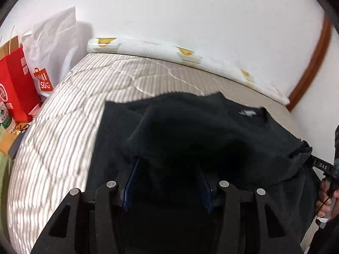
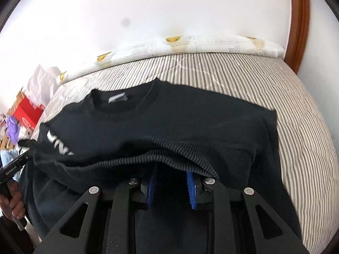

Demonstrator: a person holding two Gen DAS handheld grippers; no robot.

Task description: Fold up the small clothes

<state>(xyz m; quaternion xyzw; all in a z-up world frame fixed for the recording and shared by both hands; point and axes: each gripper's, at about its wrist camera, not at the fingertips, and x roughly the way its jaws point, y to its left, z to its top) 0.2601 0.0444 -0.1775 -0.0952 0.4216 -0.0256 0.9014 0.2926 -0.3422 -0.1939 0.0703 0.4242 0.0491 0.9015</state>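
Observation:
A black sweatshirt (image 2: 173, 122) with white lettering and a grey neck label lies on the striped bed, collar toward the wall. It also shows in the left wrist view (image 1: 190, 131). Its ribbed hem (image 2: 148, 156) is lifted and folded up over the body. My right gripper (image 2: 170, 174) holds the hem, which drapes over and hides the blue fingertips. My left gripper (image 1: 167, 165) holds the hem's other end, its tips buried under dark cloth. Each gripper shows at the edge of the other's view, closed on the cloth.
The striped mattress (image 2: 296, 110) runs to a white wall with a rolled white pad (image 2: 190, 44) along it. A red bag (image 1: 17, 84) and a white shopping bag (image 1: 50, 48) stand off the bed's left side. A brown door frame (image 2: 298, 21) is at right.

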